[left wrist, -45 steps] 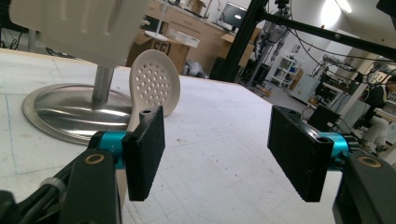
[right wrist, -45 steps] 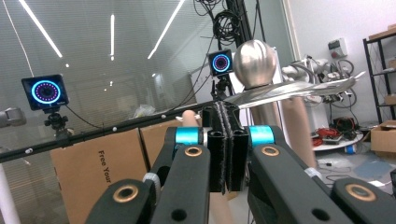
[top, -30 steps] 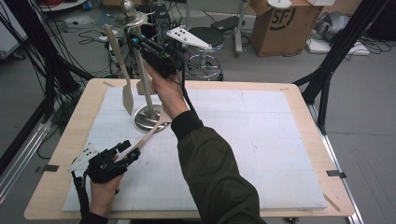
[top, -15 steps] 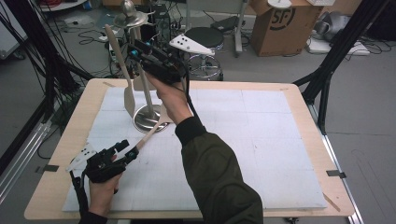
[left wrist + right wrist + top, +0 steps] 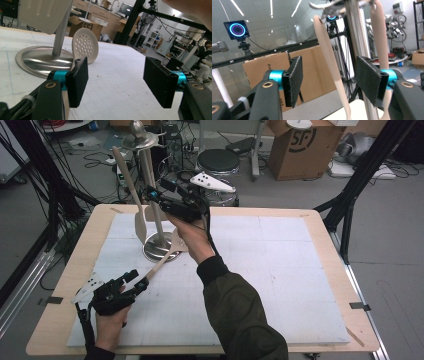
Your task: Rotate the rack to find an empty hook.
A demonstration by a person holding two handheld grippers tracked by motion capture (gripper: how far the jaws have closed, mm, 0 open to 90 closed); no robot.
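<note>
My right gripper (image 5: 155, 199), jaws just opened wide, has the hanging spatula (image 5: 131, 190) between them untouched on the stand (image 5: 159, 246) near the table's (image 5: 320, 227) far left corner, while my left gripper (image 5: 137, 281) gapes empty beside the slotted spoon (image 5: 167, 252)

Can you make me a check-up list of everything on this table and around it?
Surface: white gridded mat on a light wooden table, no spills seen.
Job's things: shiny metal utensil stand with round base; cream spatula hanging from its top; cream perforated skimmer spoon leaning on the base, handle toward the left gripper.
Clutter: nothing seen on the mat.
Grippers: left gripper open low over the mat, skimmer handle by its left finger; right gripper open, raised, jaws just opened, hanging handle between the fingers untouched.
Cables: black cable trails from the left gripper; tangled wires on the floor.
Surroundings: cardboard box, black round stool, black frame posts.
</note>
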